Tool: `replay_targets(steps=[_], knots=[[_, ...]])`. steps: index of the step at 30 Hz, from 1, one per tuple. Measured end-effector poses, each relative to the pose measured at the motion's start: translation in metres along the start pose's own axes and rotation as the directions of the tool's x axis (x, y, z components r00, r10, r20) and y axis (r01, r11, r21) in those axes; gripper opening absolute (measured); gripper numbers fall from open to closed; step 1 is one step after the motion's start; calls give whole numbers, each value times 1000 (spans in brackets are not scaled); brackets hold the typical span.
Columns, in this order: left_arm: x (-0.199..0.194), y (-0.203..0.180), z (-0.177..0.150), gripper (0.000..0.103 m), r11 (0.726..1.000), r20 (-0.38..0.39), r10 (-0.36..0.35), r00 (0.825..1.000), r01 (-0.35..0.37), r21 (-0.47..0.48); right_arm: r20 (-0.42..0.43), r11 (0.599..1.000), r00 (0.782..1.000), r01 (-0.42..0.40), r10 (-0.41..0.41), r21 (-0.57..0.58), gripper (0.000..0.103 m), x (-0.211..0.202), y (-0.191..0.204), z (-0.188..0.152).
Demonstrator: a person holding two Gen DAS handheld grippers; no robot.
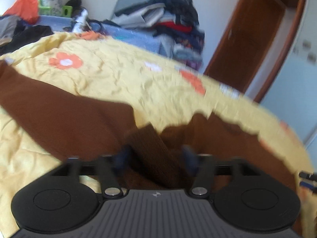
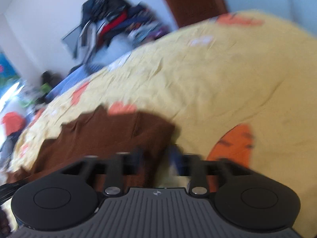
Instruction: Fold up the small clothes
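Note:
A brown knit garment (image 1: 59,109) lies spread on a yellow quilt with orange flowers (image 1: 118,75). One sleeve runs to the upper left in the left wrist view. My left gripper (image 1: 156,154) is low over it, its fingers well apart, with a ribbed brown fold standing loosely between them and no pad pressing. In the right wrist view the same brown garment (image 2: 111,132) lies left of centre on the quilt (image 2: 218,75). My right gripper (image 2: 156,155) has its jaws apart astride the garment's right edge. Both views are blurred.
A tall pile of mixed clothes (image 1: 174,19) is heaped against the far wall, also in the right wrist view as the pile (image 2: 115,23). Dark clothes and an orange bag (image 1: 24,6) lie at the far left. A wooden door (image 1: 247,39) stands right of the bed.

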State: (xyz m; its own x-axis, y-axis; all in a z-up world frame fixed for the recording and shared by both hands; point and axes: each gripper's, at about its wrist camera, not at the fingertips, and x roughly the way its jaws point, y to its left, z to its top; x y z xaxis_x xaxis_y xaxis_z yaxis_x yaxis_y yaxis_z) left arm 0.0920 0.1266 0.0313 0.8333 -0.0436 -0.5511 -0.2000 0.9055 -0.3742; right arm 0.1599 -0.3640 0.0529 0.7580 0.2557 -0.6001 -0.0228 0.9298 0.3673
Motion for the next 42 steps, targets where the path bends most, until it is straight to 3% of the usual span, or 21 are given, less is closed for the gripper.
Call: replay_targets(steps=[3,6,10,16,17,18,20,25,28,31,32,33,34,35,36,37,38,39,40,41,42], knots=[[1,15,8,85,991,-21,-74,997,71,-117,32,988,989,-146,147,-54,82,-16,26,-9],[14,22,9,85,974,-74,-95,993,77,-213,-14,972,983,-183,183,-144,87,-7,52,-24],[23,23,7,84,966,-117,-11,993,-20,-256,-77,973,987,-154,143,-171,87,16,59,-45],[24,27,17,84,952,-119,65,991,-97,-289,-34,964,981,-192,189,-187,92,16,55,-60],[23,28,17,78,950,-125,75,989,-109,-292,-34,963,980,-199,196,-181,92,15,54,-60],[24,28,18,57,949,-136,79,988,-117,-295,-34,963,979,-206,203,-174,93,15,53,-60],[26,28,17,36,948,-174,77,982,-127,-294,-30,963,975,-223,221,-151,93,15,49,-59],[20,26,14,28,953,-166,94,982,-137,-271,-20,961,967,-254,254,-107,93,13,43,-59],[8,19,16,17,955,-113,112,987,-138,-264,-17,960,965,-262,262,-95,94,14,42,-59],[-9,-18,19,16,982,-6,67,998,-67,-177,-14,959,963,-270,270,-84,95,14,40,-59],[-12,-36,18,15,991,11,12,1000,-10,-131,-13,959,962,-272,272,-81,95,14,40,-59],[-14,-56,13,16,991,0,-103,995,103,-86,-12,959,962,-273,273,-77,95,14,39,-60],[-13,-75,8,16,967,-50,-252,966,250,-47,-11,958,961,-275,275,-74,95,14,38,-60],[-11,-91,2,16,939,-95,-343,935,342,-20,-9,958,961,-278,278,-70,95,14,38,-60],[-9,-101,-4,16,926,-113,-376,920,378,-9,-8,957,959,-282,282,-64,94,14,36,-60],[-9,-105,-7,16,915,-108,-401,910,402,-18,-6,957,958,-286,286,-57,94,14,35,-60],[-9,-102,-8,24,897,-102,-443,891,440,-46,-4,956,957,-290,291,-49,94,14,33,-60],[-9,-95,-8,50,876,-100,-481,871,474,-87,-1,955,956,-293,294,-42,94,13,32,-60],[-11,-86,-7,70,867,-90,-493,865,482,-126,1,954,955,-296,296,-37,94,13,31,-60],[-16,-77,-8,98,876,-59,-472,880,460,-145,2,954,955,-298,298,-34,94,13,31,-60],[-24,-68,-9,101,893,1,-430,903,426,-141,1,954,955,-298,298,-35,94,13,31,-60]])
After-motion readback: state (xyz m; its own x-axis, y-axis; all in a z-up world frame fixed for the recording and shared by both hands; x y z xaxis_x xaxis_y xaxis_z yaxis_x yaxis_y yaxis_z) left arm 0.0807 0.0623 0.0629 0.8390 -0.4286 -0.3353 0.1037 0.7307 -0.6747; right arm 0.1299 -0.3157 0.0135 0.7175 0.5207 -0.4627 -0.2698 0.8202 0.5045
